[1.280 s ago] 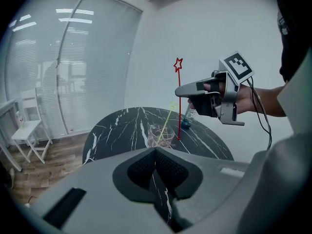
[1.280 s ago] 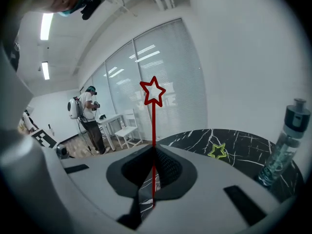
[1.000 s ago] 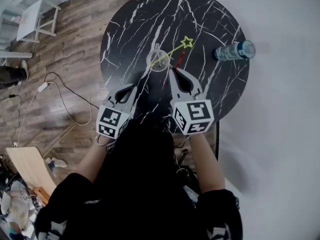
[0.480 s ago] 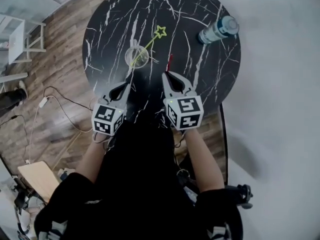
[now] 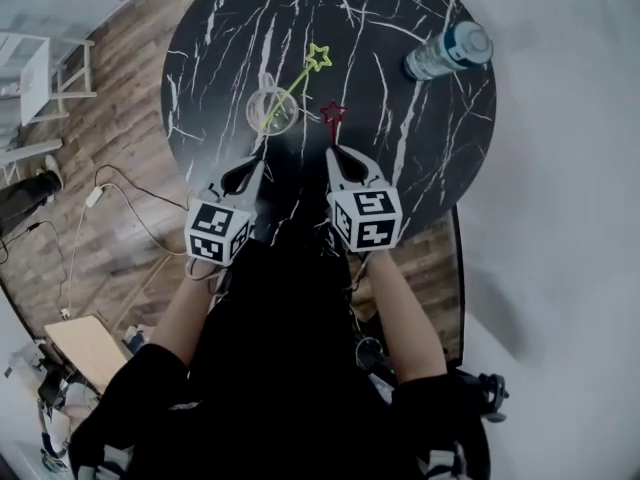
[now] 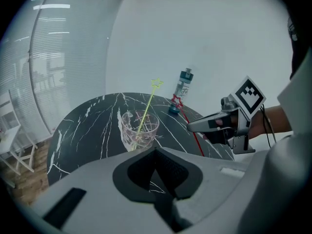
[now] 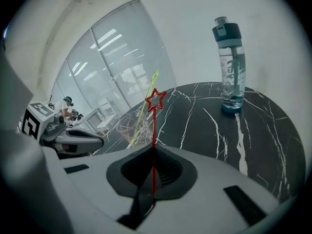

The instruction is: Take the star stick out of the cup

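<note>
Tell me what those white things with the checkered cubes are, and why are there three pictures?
They are pinching tools called grippers, and a person holds one in each hand. One picture comes from a camera on the person's head, looking down. The other two come from cameras riding on each gripper. On the round black table stand a clear cup with a yellow star stick in it and a water bottle. The right gripper pinches a red star stick, outside the cup. The left gripper is shut and holds nothing.
</note>
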Motion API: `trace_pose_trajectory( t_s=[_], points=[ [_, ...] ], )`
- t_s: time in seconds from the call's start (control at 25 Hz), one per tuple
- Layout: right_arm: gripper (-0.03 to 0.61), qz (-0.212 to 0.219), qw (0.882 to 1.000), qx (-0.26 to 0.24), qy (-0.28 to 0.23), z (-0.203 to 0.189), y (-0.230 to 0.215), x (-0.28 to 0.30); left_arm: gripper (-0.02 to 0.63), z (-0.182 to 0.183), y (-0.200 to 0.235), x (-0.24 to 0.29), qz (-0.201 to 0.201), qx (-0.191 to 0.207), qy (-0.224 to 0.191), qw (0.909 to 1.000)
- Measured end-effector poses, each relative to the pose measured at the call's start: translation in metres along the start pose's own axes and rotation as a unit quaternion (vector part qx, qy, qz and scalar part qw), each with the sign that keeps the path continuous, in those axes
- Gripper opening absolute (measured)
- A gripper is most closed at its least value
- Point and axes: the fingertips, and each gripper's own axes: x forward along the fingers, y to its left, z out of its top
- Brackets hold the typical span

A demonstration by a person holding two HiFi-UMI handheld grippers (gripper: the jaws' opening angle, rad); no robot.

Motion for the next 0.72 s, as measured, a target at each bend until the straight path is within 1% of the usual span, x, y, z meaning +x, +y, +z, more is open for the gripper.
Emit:
trace_pose_trajectory(
  t_s=[0.12,0.36,0.72],
  points=[
    [0.002,-0.014,1.000,-0.009,0.013,-0.012,-0.010,0.012,-0.002,-0.008,0.002,0.001,0.002,-0.005,0.007,1.0000],
    [0.003,-0.018,0.999,0.010,0.029,-0.028,-0.014,0.024,-0.002,-0.027,0.007,0.002,0.007,-0.017,0.026,0.9995],
    [0.006,-0.018,0.998,0.012,0.051,-0.040,-0.016,0.034,-0.002,-0.028,0.003,0.010,-0.001,-0.019,0.032,0.9993]
  ],
)
